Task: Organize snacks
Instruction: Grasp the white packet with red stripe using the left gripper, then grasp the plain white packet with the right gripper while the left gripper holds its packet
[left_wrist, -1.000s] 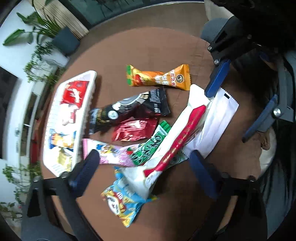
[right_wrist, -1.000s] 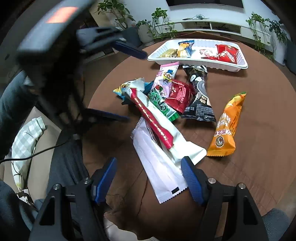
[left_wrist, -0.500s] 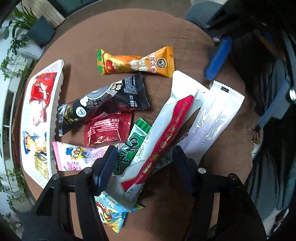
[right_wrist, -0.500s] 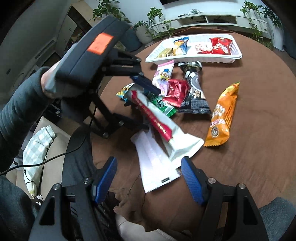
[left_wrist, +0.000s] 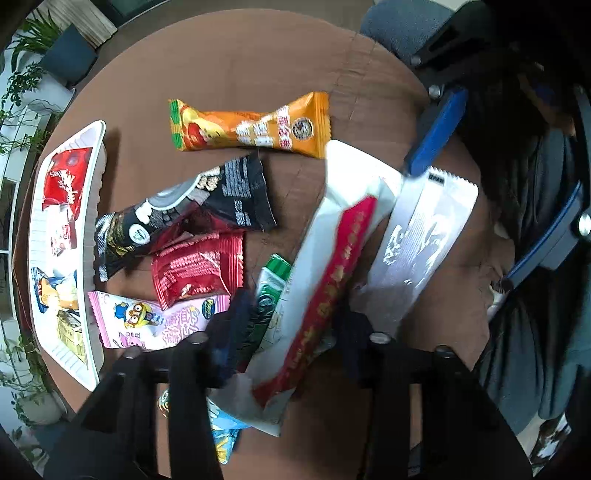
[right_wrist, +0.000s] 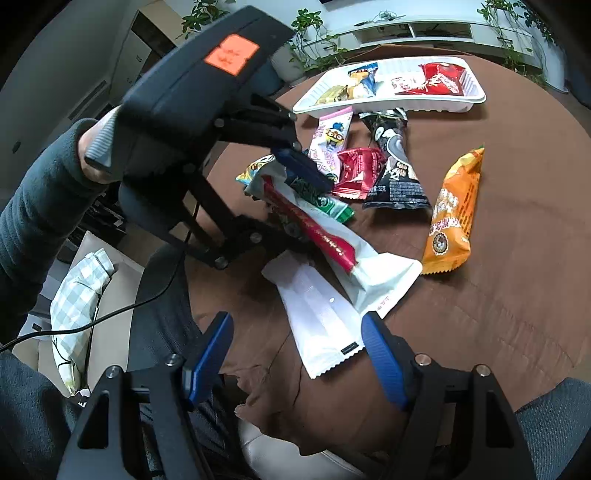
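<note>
On the round brown table (left_wrist: 240, 62), a long white packet with a red stripe (left_wrist: 332, 258) lies across a green packet (left_wrist: 271, 291). My left gripper (left_wrist: 295, 328) points straight down over its lower end. Its jaws are closing, and the pads touch the packet's two sides. From the right wrist view the same left gripper (right_wrist: 295, 205) straddles that packet (right_wrist: 332, 243). My right gripper (right_wrist: 297, 319) hangs open and holds nothing, just above the near end of a plain white packet (right_wrist: 321, 325). The white tray (left_wrist: 96, 229) at the left holds several snacks.
Loose on the table are an orange bar (left_wrist: 251, 129), a black packet (left_wrist: 192, 210), a small red packet (left_wrist: 199, 266), a pink cartoon packet (left_wrist: 147, 321) and a blue and yellow packet (left_wrist: 221, 435) under my left gripper. A grey chair and a person's legs are at the near edge.
My left gripper has come down onto the red-striped packet, and its jaws have narrowed from wide apart to the packet's sides. The right gripper has barely moved.
</note>
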